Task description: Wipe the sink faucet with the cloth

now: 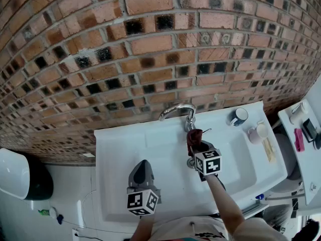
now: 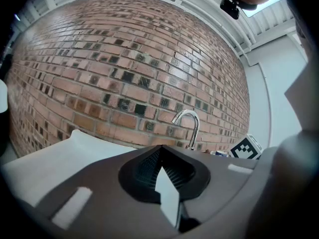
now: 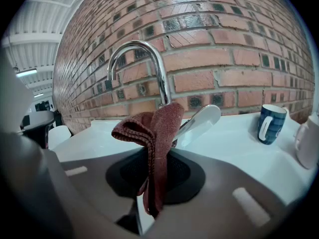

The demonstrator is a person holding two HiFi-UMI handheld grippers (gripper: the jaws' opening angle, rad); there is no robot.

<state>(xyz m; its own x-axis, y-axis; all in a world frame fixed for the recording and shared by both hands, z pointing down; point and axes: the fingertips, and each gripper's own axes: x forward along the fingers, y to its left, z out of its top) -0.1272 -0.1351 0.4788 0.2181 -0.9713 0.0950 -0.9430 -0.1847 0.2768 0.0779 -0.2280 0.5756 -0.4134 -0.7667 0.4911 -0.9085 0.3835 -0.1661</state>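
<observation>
A chrome gooseneck faucet [image 1: 178, 111] [image 3: 149, 66] [image 2: 189, 123] rises at the back of the white sink [image 1: 160, 174], against the brick wall. My right gripper [image 1: 196, 143] [image 3: 152, 183] is shut on a dark red cloth [image 1: 193, 137] [image 3: 154, 133], which stands bunched up between its jaws. The cloth sits right at the faucet's base, in front of the lever handle [image 3: 199, 123]. My left gripper [image 1: 142, 170] [image 2: 167, 180] hovers over the sink's left part, shut with nothing between its jaws.
A blue mug [image 1: 239, 116] [image 3: 270, 123] and a white mug [image 1: 258, 132] [image 3: 308, 143] stand on the sink's right rim. A toilet [image 1: 22, 174] is at the left. A shelf with small items [image 1: 303, 134] lies at the far right.
</observation>
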